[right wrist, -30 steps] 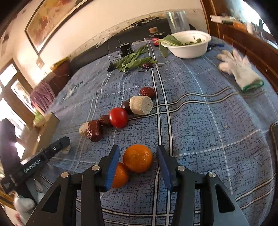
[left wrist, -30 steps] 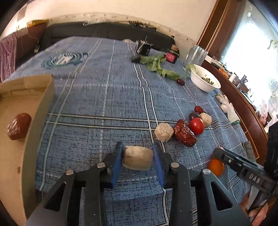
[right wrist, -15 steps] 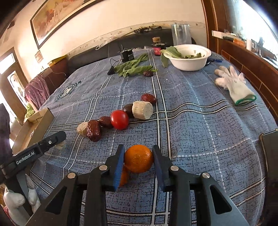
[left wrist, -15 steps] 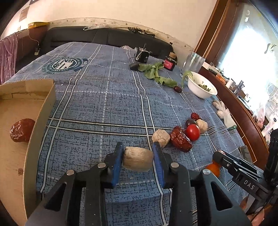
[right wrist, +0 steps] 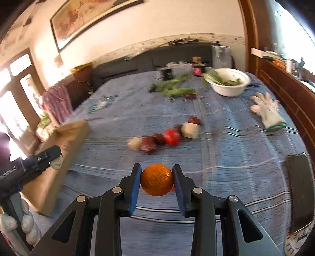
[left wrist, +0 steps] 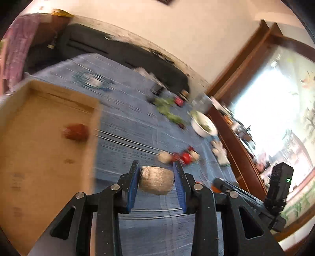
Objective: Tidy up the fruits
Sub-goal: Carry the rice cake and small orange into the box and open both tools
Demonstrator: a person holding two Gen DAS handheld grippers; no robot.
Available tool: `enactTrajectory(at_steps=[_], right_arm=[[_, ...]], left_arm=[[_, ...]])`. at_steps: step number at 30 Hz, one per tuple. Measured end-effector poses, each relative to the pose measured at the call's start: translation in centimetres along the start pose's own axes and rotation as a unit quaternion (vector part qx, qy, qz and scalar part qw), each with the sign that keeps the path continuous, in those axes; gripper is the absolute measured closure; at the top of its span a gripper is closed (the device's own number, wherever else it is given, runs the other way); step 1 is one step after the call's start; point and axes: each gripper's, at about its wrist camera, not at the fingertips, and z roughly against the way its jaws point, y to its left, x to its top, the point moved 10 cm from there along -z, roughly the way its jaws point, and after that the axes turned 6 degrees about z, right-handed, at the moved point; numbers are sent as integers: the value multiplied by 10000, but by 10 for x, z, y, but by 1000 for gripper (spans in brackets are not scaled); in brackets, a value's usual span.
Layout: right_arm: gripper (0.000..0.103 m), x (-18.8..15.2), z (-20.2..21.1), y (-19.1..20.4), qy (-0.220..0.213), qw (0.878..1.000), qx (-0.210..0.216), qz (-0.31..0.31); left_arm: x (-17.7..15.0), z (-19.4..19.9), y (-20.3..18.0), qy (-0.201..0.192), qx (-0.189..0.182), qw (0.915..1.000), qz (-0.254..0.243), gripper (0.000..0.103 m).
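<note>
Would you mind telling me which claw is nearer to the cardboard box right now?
Left. The left claw, holding a beige chunk, hangs just beside the cardboard box; the right claw, holding an orange, sits farther out over the blue cloth.

Blue plaid cloth (right wrist: 226,149) covers the table. White bowl (right wrist: 229,87) with greens sits upper right in the right view, loose leaves (right wrist: 174,88) left of it, white glove (right wrist: 268,110) at right. Dark red jar (right wrist: 197,69) behind the bowl. Framed painting (right wrist: 86,17) on wall, upper left. Purple cloth (right wrist: 57,104) hangs at left. Dark sofa (left wrist: 118,51) across top of left view.
</note>
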Motion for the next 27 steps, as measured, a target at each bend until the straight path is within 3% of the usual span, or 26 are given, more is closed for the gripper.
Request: enactTrajectory(at_steps=[3,7,11,17,22,27], right_arm=[[67,6,-1,42,-34,9991,397,137],[67,8,-18,119,75,9934,959,624],[67,2,-40,180,268,9854,1339,1013],[67,-25,-74,239,660,9742,1570,1482],[67,-46,-98,254,957,9691,1510,1697],[66,-52,-102,254,911,9689,1354,1859]], left_arm=[[15,28,42,-250,625,9977,119,70],[22,55,102,-486,1679,9846,83,70],[13,64,147,-285,2079,9770,372,70],[6,67,177,-153,2217,9735,533,70],[6,71,177,-199,2176,9743,545,70],[14,86,174,-381,2053,9760,621,68]])
